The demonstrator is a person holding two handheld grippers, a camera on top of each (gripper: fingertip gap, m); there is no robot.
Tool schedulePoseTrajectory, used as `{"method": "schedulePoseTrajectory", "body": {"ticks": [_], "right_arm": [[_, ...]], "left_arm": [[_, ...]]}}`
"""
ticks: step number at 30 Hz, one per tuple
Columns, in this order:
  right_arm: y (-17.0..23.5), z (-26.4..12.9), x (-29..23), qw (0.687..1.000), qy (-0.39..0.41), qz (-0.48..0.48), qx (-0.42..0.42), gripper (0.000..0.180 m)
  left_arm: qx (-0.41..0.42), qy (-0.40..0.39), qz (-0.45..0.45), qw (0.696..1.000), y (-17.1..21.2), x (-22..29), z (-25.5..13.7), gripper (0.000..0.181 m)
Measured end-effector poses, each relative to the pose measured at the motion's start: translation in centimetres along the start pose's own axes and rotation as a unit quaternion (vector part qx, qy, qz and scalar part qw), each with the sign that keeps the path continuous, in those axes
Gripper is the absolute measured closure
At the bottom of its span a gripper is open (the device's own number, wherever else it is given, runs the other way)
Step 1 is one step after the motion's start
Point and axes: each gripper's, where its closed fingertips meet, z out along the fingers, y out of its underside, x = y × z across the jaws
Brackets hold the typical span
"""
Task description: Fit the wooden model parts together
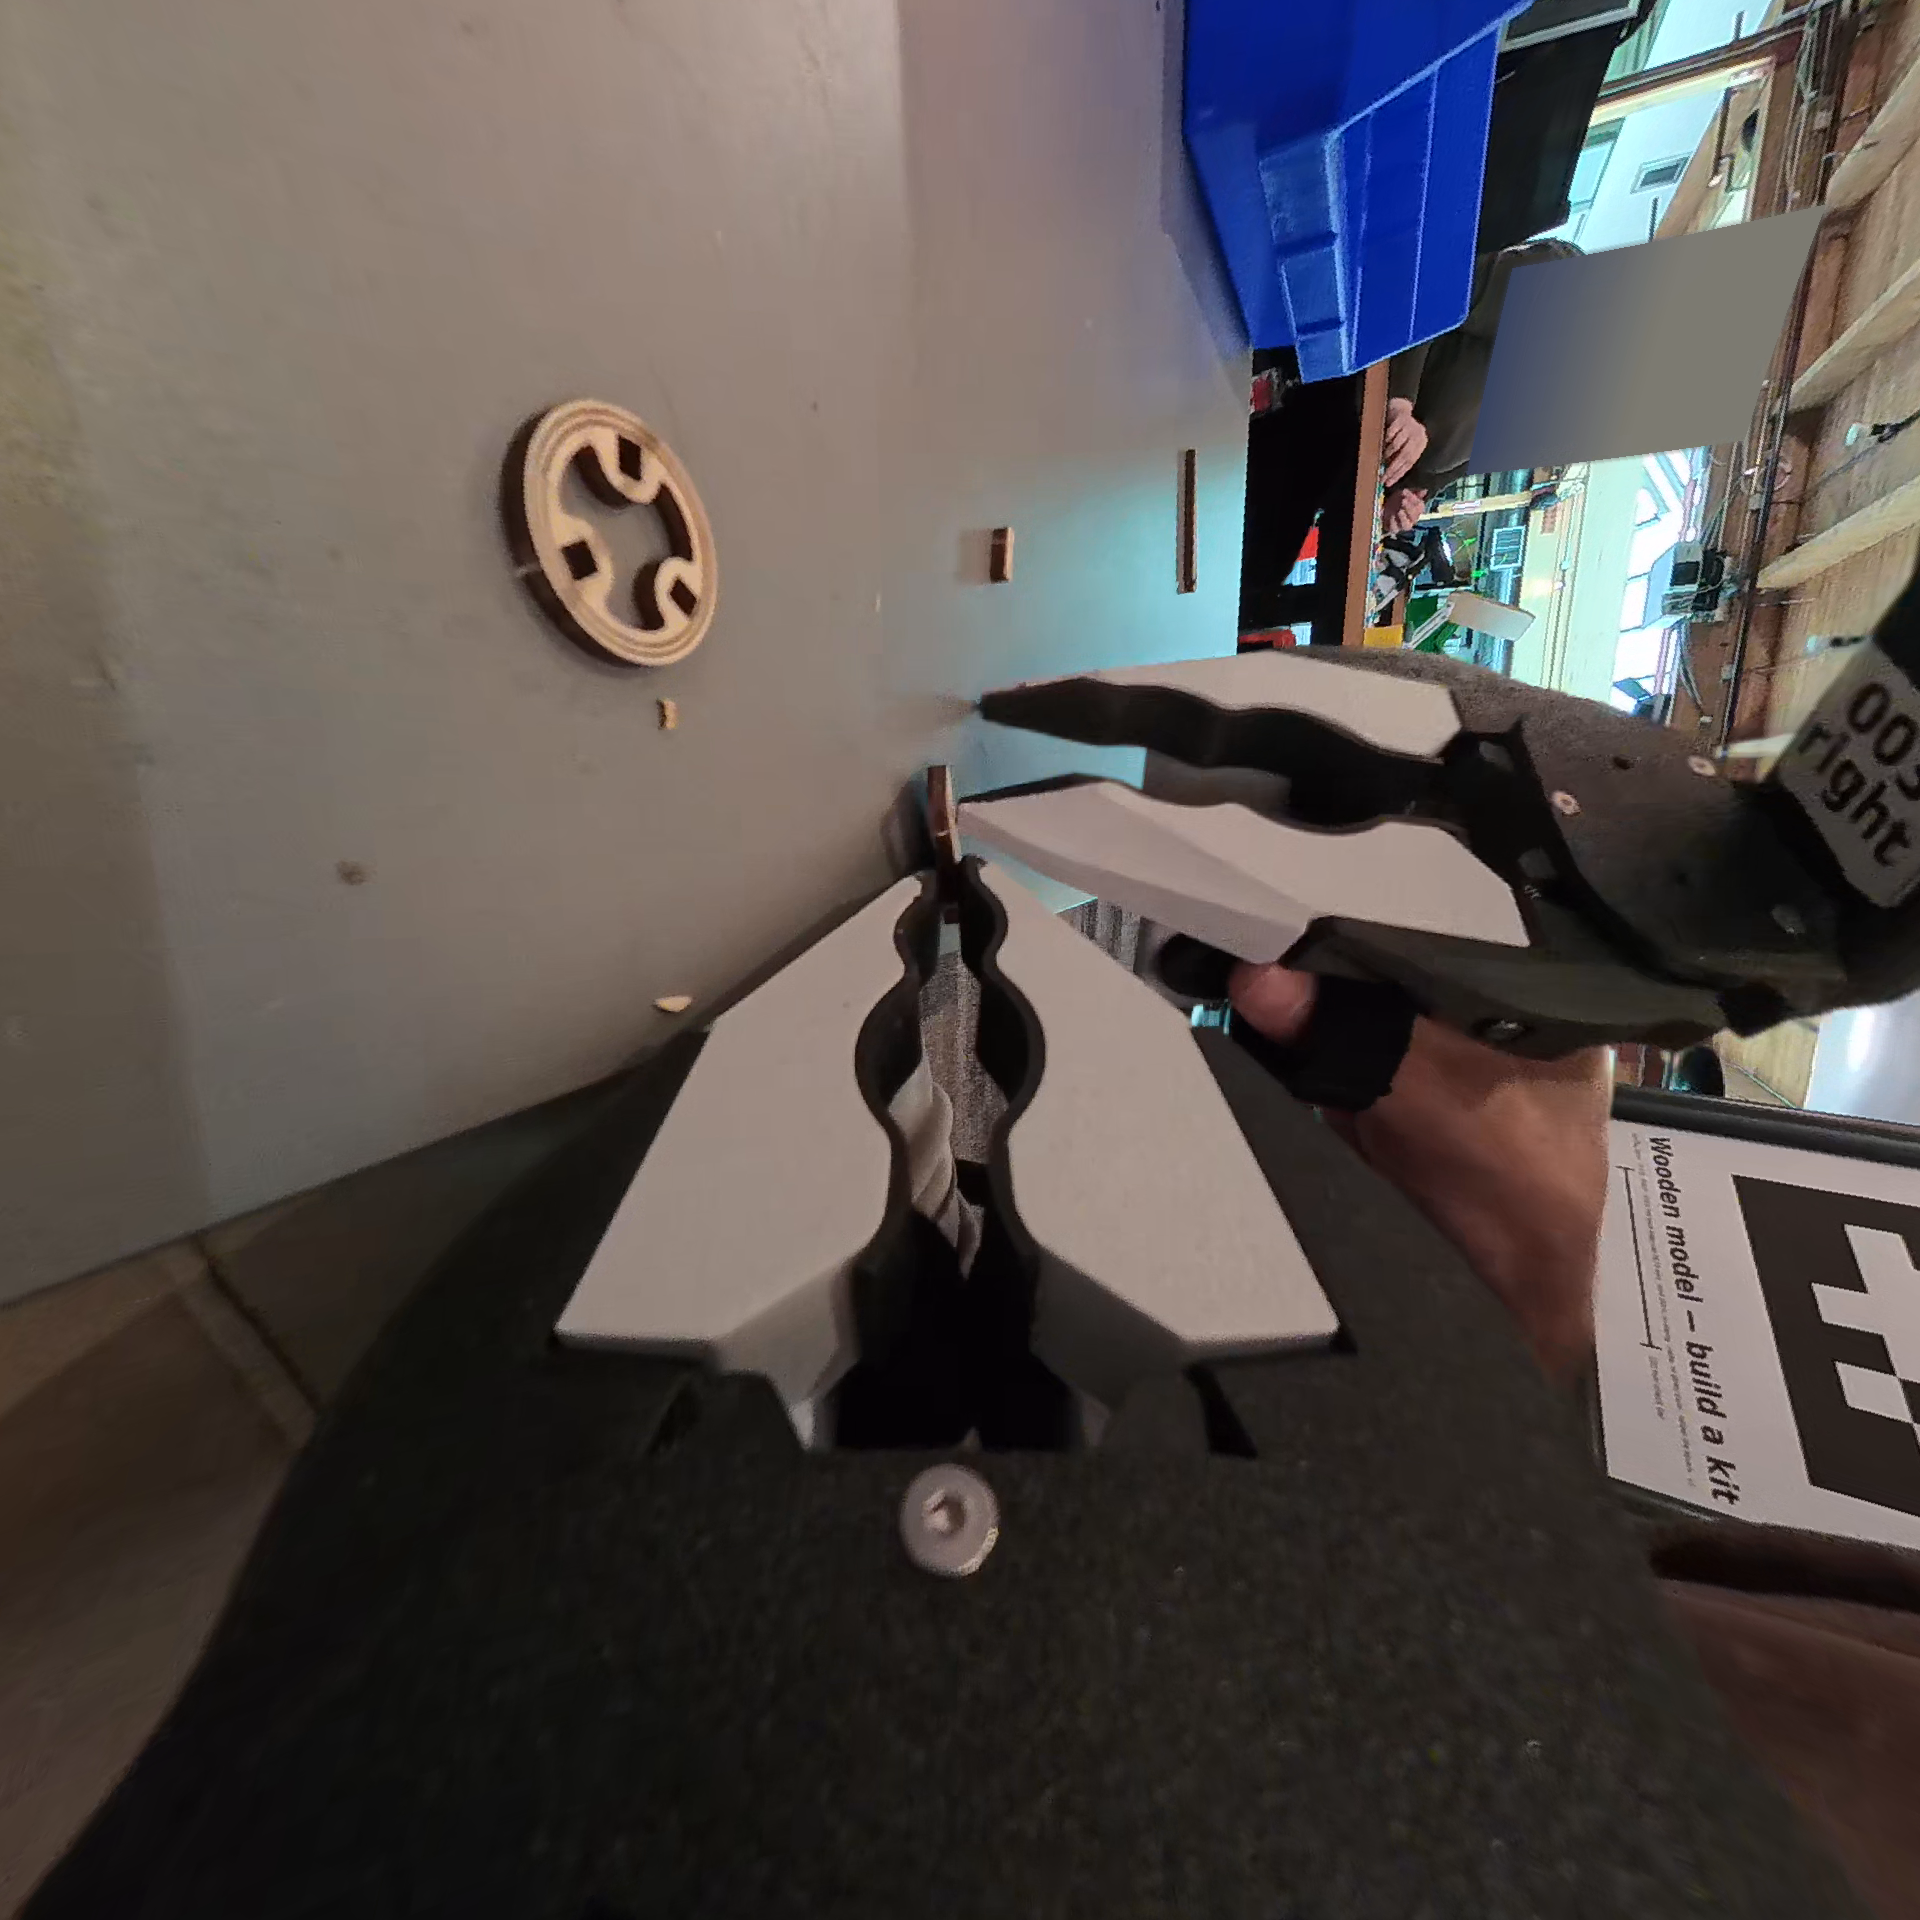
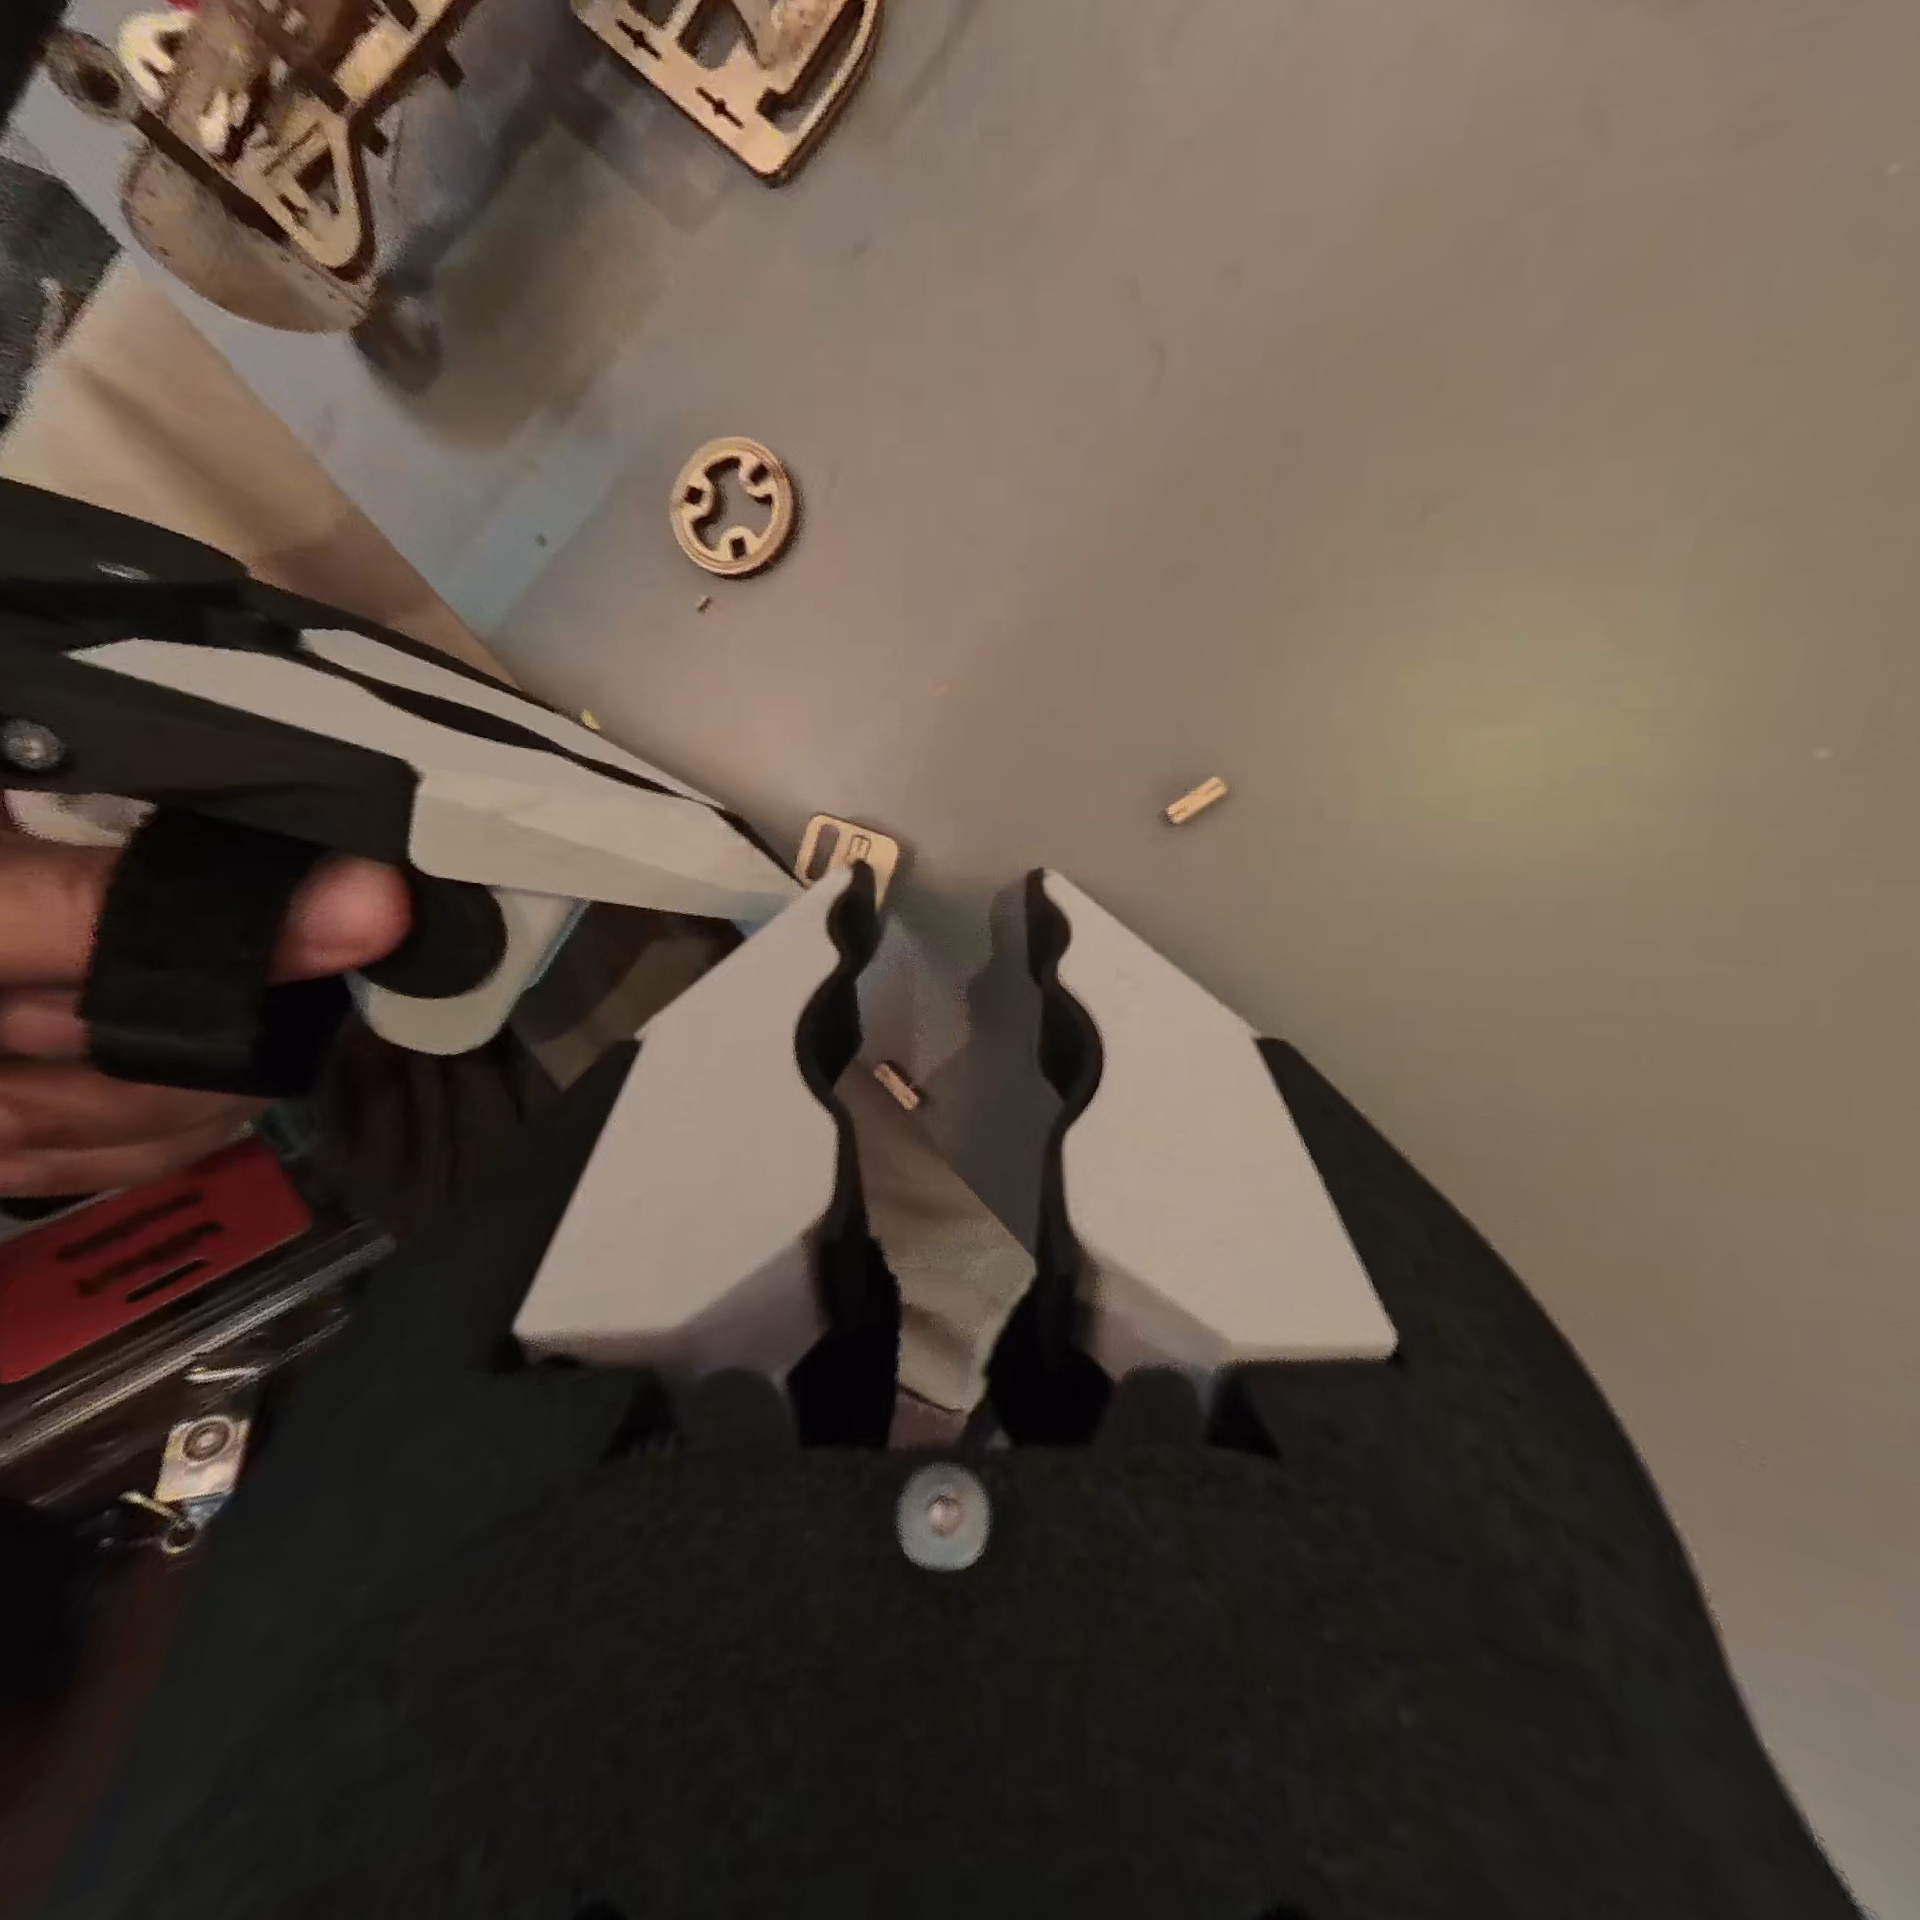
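My left gripper (image 1: 945,883) is shut on a small flat wooden plate (image 1: 942,826) with slots and holds it edge-on at its fingertips, just above the grey table. In the right wrist view the same plate (image 2: 850,847) sticks out of the left gripper's tip (image 2: 774,868). My right gripper (image 2: 943,883) is open and empty, and its left fingertip (image 2: 854,894) is against the plate. It also shows in the left wrist view (image 1: 971,764), coming in from the right. A short wooden peg (image 2: 896,1086) lies between the right gripper's fingers.
A wooden ring with a cross cut-out (image 1: 611,532) (image 2: 735,506) lies flat farther out. Another peg (image 2: 1195,801) lies to the right. A partly built wooden model (image 2: 249,135) and a flat slotted panel (image 2: 748,83) stand at the far left. A blue bin (image 1: 1351,177) and a printed card (image 1: 1766,1330) stand by. Only a small space, under 4 cm, lies between the two pairs of fingers.
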Motion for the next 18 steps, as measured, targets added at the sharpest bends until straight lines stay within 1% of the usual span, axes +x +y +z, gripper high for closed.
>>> {"method": "schedulePoseTrajectory", "body": {"ticks": [1, 5, 9, 12, 13, 14, 16, 18], "right_arm": [[0.1, 0.0, 0.1, 1.000, 0.002, -0.004, -0.002, 0.152], [0.0, -0.1, -0.1, 1.000, -0.018, 0.007, 0.007, 0.152], [-0.2, -0.1, -0.2, 0.998, -0.032, 0.054, 0.005, 0.150], [0.0, -0.3, -0.3, 0.998, -0.023, 0.060, -0.012, 0.142], [-0.2, -0.6, -0.5, 0.998, -0.026, 0.058, -0.003, 0.145], [-0.8, -1.2, -1.2, 0.997, -0.051, 0.048, 0.025, 0.157], [-1.7, -2.9, -3.2, 0.989, -0.109, -0.012, 0.096, 0.172], [-0.9, -3.6, -3.7, 0.980, -0.115, -0.085, 0.139, 0.173]], "left_arm": [[0.000, 0.000, -0.001, 1.000, 0.0, 0.0, 0.0, 0.180], [-0.003, -0.003, 0.005, 1.000, 0.0, 0.0, 0.1, 0.180], [-0.004, -0.009, 0.010, 1.000, 0.1, 0.0, 0.1, 0.180], [-0.002, -0.009, -0.004, 1.000, 0.2, 0.0, 0.1, 0.180], [-0.005, -0.006, -0.014, 1.000, 0.3, 0.0, 0.0, 0.180], [-0.009, -0.001, -0.026, 1.000, 0.4, 0.0, -0.1, 0.180], [-0.020, 0.007, -0.032, 0.999, 0.7, -0.1, -0.5, 0.180], [-0.025, 0.005, -0.028, 0.999, 0.8, -0.3, -1.0, 0.180]]}}
